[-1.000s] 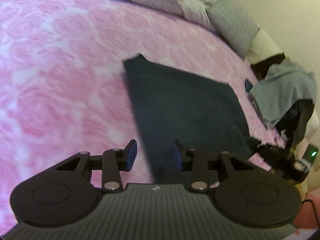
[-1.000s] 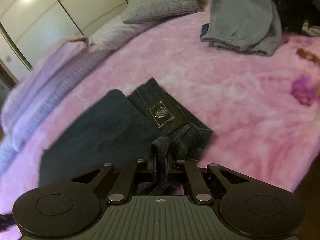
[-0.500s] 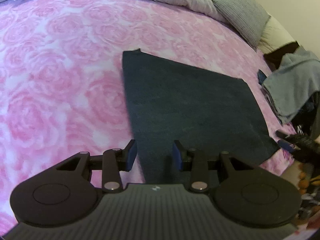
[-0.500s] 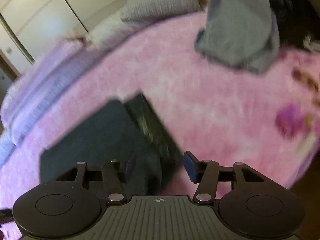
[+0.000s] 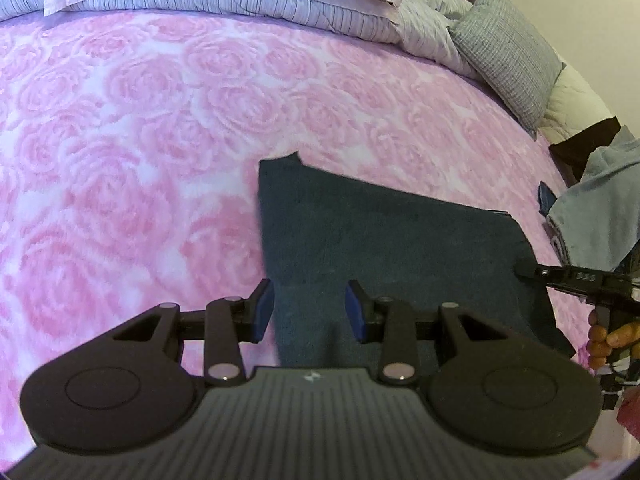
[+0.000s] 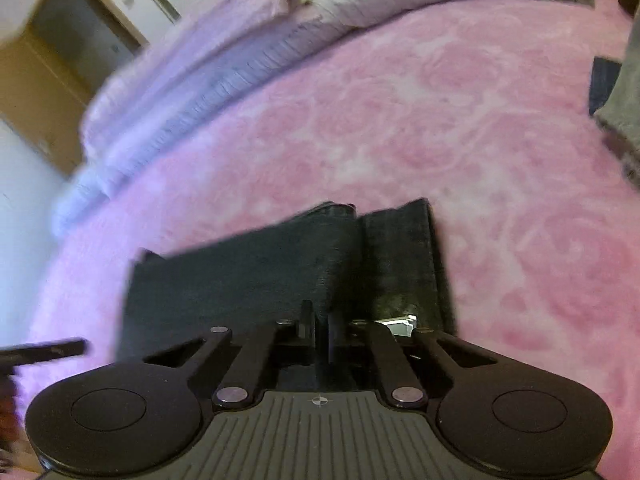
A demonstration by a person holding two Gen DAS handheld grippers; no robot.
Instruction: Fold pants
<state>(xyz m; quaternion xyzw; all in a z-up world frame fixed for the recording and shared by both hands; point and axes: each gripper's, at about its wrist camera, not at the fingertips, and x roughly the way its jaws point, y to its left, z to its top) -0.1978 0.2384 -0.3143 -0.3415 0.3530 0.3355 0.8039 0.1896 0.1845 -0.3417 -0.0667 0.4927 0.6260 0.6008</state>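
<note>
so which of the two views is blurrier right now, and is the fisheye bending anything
Right wrist view: motion-smeared, the folded pants and striped bedding soft-edged, the right gripper itself fairly crisp. Left wrist view: sharper, rose pattern on the pink blanket readable, left gripper clear. Both views bow the bed into a dome and darken at the corners.

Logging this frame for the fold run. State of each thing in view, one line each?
left gripper: open, holding nothing, over the near edge of the pants.
right gripper: shut; whether cloth is pinched, can't tell.
pants: folded into a flat dark panel on the blanket.
blanket: spread flat under the pants.
grey garment: bunched, unfolded, at the bed's right edge.
</note>
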